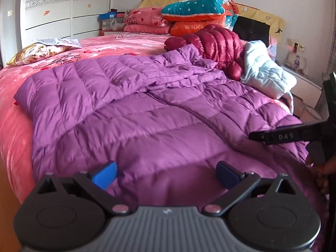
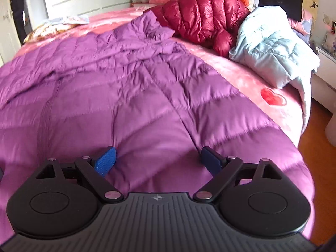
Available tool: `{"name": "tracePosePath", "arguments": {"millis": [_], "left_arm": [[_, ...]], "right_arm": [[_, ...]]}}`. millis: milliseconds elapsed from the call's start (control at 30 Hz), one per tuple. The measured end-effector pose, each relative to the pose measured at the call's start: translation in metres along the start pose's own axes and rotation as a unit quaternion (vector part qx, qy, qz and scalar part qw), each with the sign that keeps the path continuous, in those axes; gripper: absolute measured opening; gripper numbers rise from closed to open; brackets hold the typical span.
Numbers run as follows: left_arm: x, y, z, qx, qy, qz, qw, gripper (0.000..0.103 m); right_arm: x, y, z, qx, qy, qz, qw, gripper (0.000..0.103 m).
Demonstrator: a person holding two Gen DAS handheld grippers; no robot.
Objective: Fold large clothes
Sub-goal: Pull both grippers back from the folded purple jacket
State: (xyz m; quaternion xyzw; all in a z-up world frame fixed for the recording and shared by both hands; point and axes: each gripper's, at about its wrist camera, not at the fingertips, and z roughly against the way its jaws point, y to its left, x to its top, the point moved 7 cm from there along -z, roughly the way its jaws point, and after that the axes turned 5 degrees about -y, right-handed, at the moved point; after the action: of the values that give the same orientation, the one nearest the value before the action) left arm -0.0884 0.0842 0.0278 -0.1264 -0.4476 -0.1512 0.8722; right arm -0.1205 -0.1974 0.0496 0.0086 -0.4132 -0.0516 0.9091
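— Both grippers hang over the near hem; left gripper (image 1: pixel 167 173) and right gripper (image 2: pixel 158 159) have jaws spread wide, holding nothing.

— And the purple down coat (image 1: pixel 134 113)?

— Spread flat on the pink bed (image 1: pixel 12 113); folding seemingly not begun; next, pinch the near hem.

Purple down coat (image 1: pixel 134 113): you see quilted cloth, smooth with a soft sheen.
Maroon puffer jacket (image 2: pixel 201 14): your glossiest cloth, crinkled.
Pale blue jacket (image 2: pixel 273 52): matt quilted cloth.
Bed cover (image 1: pixel 14 130): fuzzy pink plush.
Your left tool (image 1: pixel 168 174): matt black plastic, ribbed grey base, metal rivets; textured blue pads (image 1: pixel 105 176).
Floor (image 2: pixel 315 138): glossy wood.
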Motion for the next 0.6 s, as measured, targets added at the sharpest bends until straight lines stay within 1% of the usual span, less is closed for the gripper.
{"name": "tracePosePath", "arguments": {"millis": [167,267,367,467,533,600], "left_arm": [[-0.003,0.004,0.03,0.01,-0.004,0.03,0.9995,0.1],[-0.005,0.009,0.052,0.016,-0.012,0.041,0.999,0.1],[-0.005,0.014,0.079,0.021,-0.03,0.055,0.9978,0.1],[-0.006,0.021,0.098,0.029,-0.043,0.07,0.9962,0.1],[-0.006,0.024,0.108,0.028,-0.046,0.082,0.9951,0.1],[-0.008,0.025,0.119,0.028,-0.053,0.096,0.9935,0.1]], "right_arm": [[-0.018,0.004,0.033,0.009,0.002,-0.004,1.0,0.103],[-0.023,0.008,0.053,0.024,-0.005,-0.012,1.0,0.103],[-0.024,0.021,0.079,0.066,-0.017,-0.007,0.998,0.103],[-0.027,0.042,0.109,0.109,-0.019,0.011,0.994,0.103],[-0.031,0.056,0.127,0.137,-0.015,0.029,0.99,0.103],[-0.036,0.072,0.146,0.16,-0.013,0.061,0.985,0.103]]}}
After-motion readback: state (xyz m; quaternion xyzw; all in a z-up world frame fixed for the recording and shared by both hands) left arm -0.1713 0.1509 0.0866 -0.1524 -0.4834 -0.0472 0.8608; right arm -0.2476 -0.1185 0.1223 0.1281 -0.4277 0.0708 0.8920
